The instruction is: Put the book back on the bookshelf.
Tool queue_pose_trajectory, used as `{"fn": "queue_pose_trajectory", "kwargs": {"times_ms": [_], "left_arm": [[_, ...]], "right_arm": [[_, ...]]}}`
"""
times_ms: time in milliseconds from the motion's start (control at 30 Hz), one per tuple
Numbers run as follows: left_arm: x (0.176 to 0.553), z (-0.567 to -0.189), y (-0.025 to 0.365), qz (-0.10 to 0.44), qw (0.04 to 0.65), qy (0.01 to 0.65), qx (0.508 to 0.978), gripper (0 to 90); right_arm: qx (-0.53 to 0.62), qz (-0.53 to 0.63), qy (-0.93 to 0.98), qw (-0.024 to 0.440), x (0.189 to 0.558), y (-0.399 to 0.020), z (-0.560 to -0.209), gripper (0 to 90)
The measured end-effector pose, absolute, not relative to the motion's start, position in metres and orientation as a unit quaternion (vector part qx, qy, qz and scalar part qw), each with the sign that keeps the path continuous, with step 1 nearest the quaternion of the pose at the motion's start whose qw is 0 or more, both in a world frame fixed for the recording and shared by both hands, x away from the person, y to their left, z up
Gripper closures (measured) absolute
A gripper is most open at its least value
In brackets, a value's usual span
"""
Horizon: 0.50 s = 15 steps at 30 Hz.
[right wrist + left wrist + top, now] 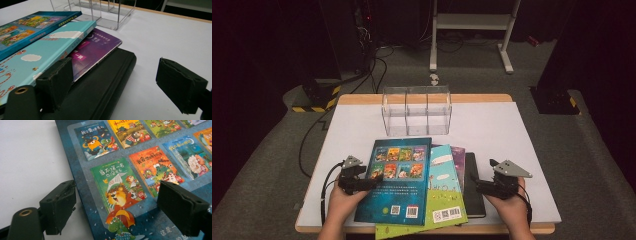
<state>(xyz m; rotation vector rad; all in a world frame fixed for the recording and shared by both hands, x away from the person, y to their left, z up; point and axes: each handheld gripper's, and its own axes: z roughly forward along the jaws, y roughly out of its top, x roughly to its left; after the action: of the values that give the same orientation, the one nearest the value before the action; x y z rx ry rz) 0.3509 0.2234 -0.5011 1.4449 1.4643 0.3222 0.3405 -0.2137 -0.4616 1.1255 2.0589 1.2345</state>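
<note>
Readable text, left gripper view. The back cover of the dark blue picture book [150,182] carries small printed cover pictures, each with a Chinese title. The green one with a lion [117,182] reads "当不了第一名也没关系", its third character indistinct. The orange one [155,166] begins "我会", the rest unclear; the titles on the blue [96,138] and yellow [128,131] ones are too stylised to read. A line of white characters at the lower edge starts "这是一". High view: two QR codes and a barcode stand on the dark blue picture book [404,210], and a QR code beside a barcode on the light blue book [447,214]; none is legible. The purple book [96,48] bears white lettering, illegible.
</note>
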Motion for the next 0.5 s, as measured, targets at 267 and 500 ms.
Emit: {"fn": "queue_pose_trajectory", "kwargs": {"times_ms": [267,500], "left_arm": [[0.351,-0.503,0.224,0.118,0.511,0.610,0.594,15.3],[0.340,-0.505,0.224,0.124,0.520,0.609,0.586,16.2]], "right_arm": [[0.405,0.446,0.762,0.239,0.339,-0.208,-0.465,13.5],[0.399,0.444,0.765,0.242,0.337,-0.205,-0.465,13.4]]}}
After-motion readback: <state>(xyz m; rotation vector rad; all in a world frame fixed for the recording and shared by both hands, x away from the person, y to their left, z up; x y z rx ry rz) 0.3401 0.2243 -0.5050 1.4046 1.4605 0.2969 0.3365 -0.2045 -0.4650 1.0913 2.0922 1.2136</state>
